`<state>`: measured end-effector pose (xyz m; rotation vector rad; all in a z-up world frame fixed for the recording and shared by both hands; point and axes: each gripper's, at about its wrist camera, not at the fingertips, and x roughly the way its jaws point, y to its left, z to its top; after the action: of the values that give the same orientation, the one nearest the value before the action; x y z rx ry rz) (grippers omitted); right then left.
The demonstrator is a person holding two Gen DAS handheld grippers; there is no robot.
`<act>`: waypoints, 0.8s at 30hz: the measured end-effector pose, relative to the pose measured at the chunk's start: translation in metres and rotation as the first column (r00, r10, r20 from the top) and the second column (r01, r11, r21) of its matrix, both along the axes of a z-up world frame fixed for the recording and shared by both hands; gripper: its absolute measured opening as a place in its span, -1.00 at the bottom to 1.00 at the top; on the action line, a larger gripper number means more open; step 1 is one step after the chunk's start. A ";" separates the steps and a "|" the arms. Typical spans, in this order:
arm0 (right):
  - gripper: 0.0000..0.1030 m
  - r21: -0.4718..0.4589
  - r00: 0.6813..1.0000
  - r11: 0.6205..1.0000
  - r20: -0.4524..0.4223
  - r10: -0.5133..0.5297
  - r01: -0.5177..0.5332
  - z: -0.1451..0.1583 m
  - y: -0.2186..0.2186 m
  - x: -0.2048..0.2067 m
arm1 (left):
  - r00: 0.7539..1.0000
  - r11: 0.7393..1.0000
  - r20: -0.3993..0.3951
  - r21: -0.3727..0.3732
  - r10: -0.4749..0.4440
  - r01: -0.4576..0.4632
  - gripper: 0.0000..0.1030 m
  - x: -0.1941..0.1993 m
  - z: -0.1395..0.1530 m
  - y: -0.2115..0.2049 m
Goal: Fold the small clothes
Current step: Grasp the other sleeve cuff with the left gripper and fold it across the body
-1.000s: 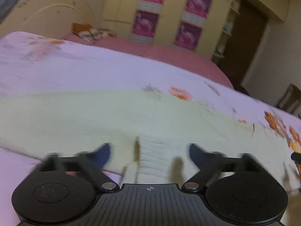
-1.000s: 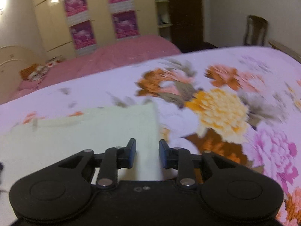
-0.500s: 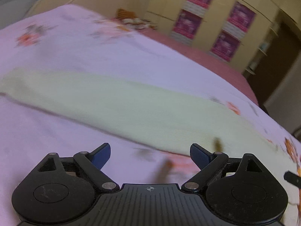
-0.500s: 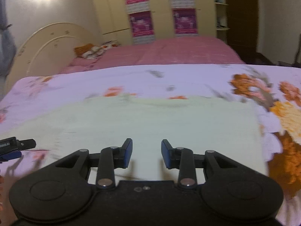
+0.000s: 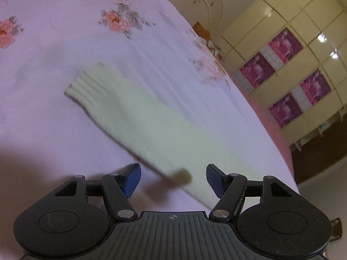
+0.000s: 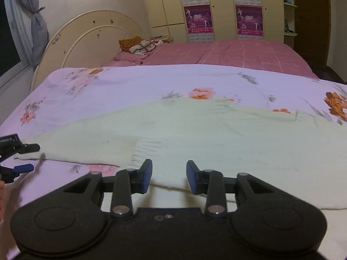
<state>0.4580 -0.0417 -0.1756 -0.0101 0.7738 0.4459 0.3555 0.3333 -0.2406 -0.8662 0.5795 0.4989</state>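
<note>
A pale green knit sweater lies flat on the lilac floral bedspread (image 6: 130, 82). In the right wrist view its body (image 6: 206, 130) spreads across the middle, with a ribbed hem (image 6: 145, 151) near the front. The left wrist view shows one sleeve (image 5: 151, 125) running diagonally to a ribbed cuff (image 5: 86, 86). My left gripper (image 5: 173, 179) hovers over the sleeve's near end with its jaws closing; the sleeve edge lies between them and the pads do not touch it. It also shows as the left gripper (image 6: 20, 158) at the left edge. My right gripper (image 6: 168, 176) stands narrowly open just above the body.
Behind the bedspread is a second bed with a pink cover (image 6: 227, 54), a patterned pillow (image 6: 138, 43) and a cream curved headboard (image 6: 86, 36). A cream wardrobe with purple posters (image 6: 249, 19) fills the back wall. A curtain (image 6: 36, 21) hangs at the left.
My left gripper has swept along the sweater to the sleeve, rolled, and narrowed its jaws. My right gripper has moved from the sweater's right edge to over its middle.
</note>
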 end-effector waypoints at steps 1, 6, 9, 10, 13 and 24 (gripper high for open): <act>-0.33 -0.003 1.000 1.000 -0.001 -0.001 0.001 -0.001 0.003 0.001 | 1.000 1.000 0.006 0.001 0.008 -0.008 0.10 0.003 -0.003 0.005; -0.33 -0.015 1.000 1.000 -0.008 -0.010 0.010 -0.006 0.014 0.008 | 0.995 0.997 0.073 -0.048 0.067 -0.064 -0.22 0.016 -0.019 0.036; -0.33 -0.025 1.000 1.000 -0.013 -0.017 0.017 -0.011 0.020 0.013 | 0.991 0.993 0.081 -0.069 0.104 -0.098 -0.77 0.024 -0.029 0.050; -0.33 -0.028 1.000 0.999 -0.016 -0.021 0.021 -0.013 0.022 0.015 | 0.989 0.989 0.079 -0.087 0.123 -0.116 -0.86 0.025 -0.034 0.054; -0.33 -0.035 0.999 0.999 -0.015 -0.031 0.030 -0.016 0.026 0.018 | 0.988 0.990 0.092 -0.086 0.121 -0.113 -0.92 0.030 -0.034 0.056; -0.32 -0.118 1.000 0.993 -0.020 0.001 -0.003 -0.031 0.037 0.018 | 0.950 0.972 0.227 0.150 -0.213 0.182 -0.92 0.088 0.043 -0.011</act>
<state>0.4764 -0.0044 -0.2066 -0.1170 0.8187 0.4020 0.4435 0.3220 -0.1976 -0.7250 0.4003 0.2394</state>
